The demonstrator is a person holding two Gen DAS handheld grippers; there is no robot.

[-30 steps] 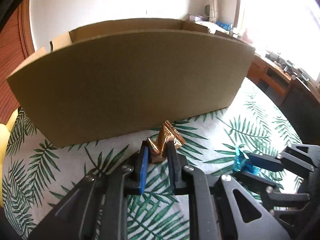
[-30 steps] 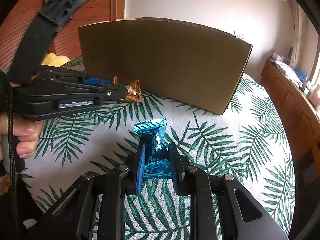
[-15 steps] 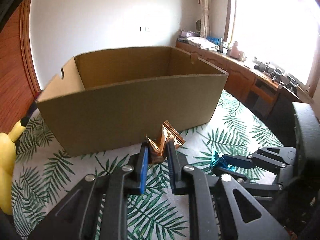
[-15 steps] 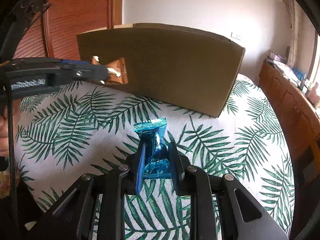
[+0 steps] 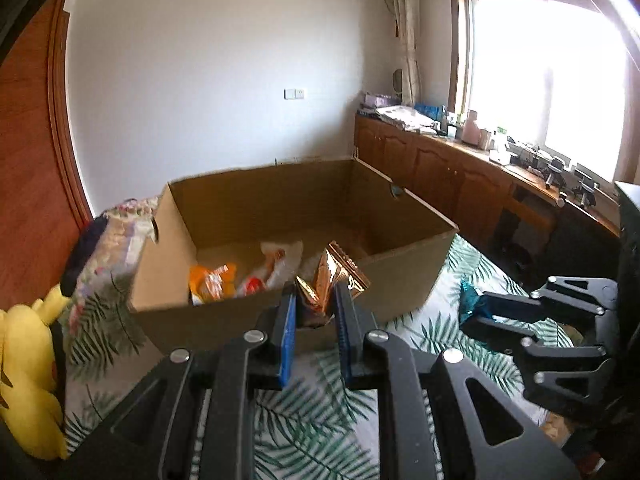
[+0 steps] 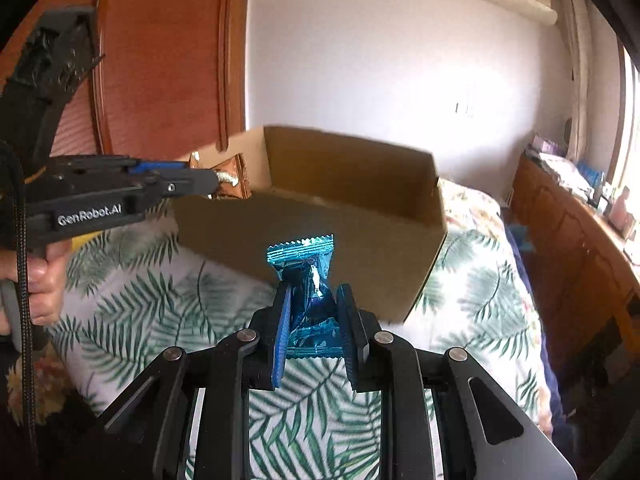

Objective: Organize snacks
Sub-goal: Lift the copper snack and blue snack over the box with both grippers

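Blue snack packet (image 6: 306, 280) upright in right gripper (image 6: 314, 334)

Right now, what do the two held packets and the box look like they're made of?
Copper packet in the left gripper: likely metallised foil or film, glossy, with sharp creases and bright glints. Blue packet in the right gripper: shiny foil-like film with a crimped, saw-tooth end seal. Box: plain brown cardboard, matte and unprinted, with open flaps. Foil and plastic film cannot be told apart by look.

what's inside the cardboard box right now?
In the cardboard box: an orange snack pack and a clear bag with red print near the front-left. The near wall hides the floor behind it; the far floor looks bare.
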